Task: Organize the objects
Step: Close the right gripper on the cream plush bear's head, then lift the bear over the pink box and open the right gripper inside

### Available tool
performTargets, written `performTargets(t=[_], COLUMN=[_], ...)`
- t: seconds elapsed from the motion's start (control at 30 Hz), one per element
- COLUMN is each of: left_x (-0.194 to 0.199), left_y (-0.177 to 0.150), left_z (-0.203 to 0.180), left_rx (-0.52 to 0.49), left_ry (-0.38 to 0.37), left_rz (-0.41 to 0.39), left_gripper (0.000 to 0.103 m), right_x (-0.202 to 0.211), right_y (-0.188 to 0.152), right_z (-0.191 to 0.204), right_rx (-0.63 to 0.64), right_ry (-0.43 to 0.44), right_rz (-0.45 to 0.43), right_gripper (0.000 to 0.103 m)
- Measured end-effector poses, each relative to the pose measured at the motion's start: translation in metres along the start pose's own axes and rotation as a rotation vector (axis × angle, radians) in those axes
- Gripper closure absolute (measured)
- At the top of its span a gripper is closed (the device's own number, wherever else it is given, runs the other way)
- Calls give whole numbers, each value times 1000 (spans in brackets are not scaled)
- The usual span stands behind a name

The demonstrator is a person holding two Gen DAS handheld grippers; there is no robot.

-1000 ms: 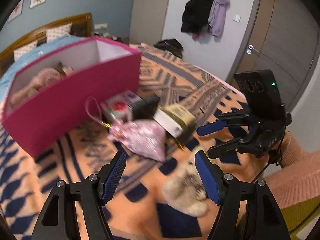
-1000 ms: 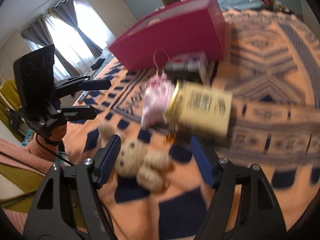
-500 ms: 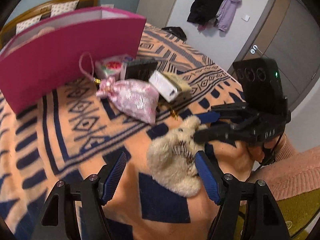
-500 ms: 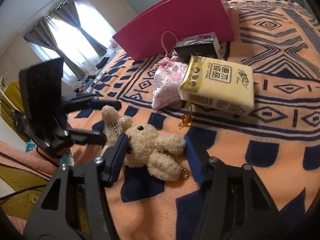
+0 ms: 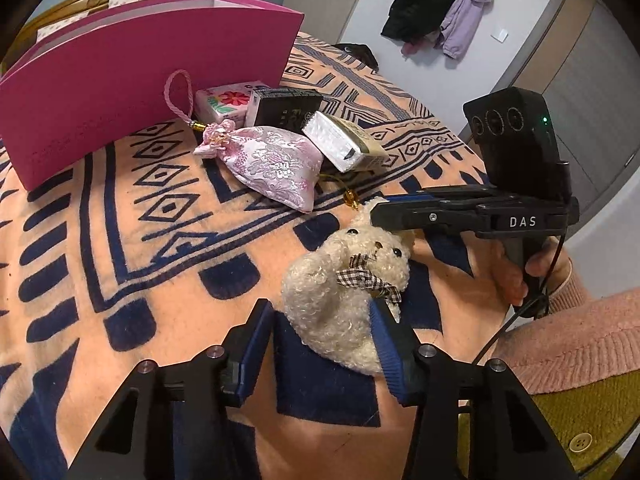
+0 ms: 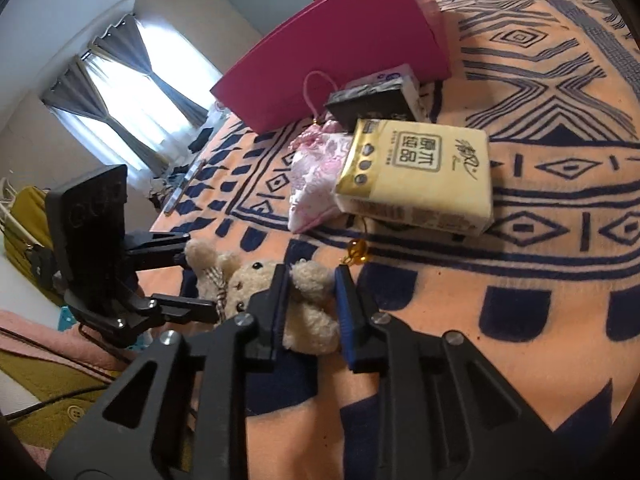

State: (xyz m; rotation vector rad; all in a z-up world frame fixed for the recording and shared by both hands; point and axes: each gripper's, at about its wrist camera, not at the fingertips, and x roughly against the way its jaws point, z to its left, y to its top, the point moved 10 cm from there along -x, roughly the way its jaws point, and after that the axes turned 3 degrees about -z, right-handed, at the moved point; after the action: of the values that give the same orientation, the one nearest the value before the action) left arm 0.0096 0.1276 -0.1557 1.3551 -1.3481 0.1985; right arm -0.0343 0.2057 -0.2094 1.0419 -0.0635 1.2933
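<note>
Teddy bear (image 5: 344, 292) lies on the bed (image 5: 120, 240), near its edge. Right gripper (image 6: 310, 308) closing, pads pinching the bear's leg. Left gripper (image 5: 320, 344) closing around its body; left pad apart, right pad's contact unclear. Bear's underside hidden.

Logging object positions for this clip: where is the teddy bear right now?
The teddy bear lies on the patterned blanket, nearest the cameras, just in front of the pink brocade pouch; both the left gripper and right gripper are closing around it.

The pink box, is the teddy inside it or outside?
Outside. The teddy lies on the blanket, apart from the pink box.
</note>
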Motion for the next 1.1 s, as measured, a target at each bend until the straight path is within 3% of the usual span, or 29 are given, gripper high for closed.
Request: performTargets(t=[0.13, 0.47, 0.77, 1.1], left_x=[2, 22, 44, 49], left_y=[0, 39, 113, 188], left_z=[-3, -8, 2, 33], left_rx=[12, 1, -36, -26], left_ry=[-27, -36, 24, 102], left_rz=[-7, -99, -207, -258], left_gripper=[64, 66, 66, 66], right_x=[0, 27, 48, 51], right_y=[2, 38, 112, 194], right_z=[6, 33, 53, 64], right_rx=[28, 124, 236, 323], right_ry=[-13, -16, -37, -49], right_rz=[-1, -92, -193, -268], right_gripper=[83, 83, 83, 83])
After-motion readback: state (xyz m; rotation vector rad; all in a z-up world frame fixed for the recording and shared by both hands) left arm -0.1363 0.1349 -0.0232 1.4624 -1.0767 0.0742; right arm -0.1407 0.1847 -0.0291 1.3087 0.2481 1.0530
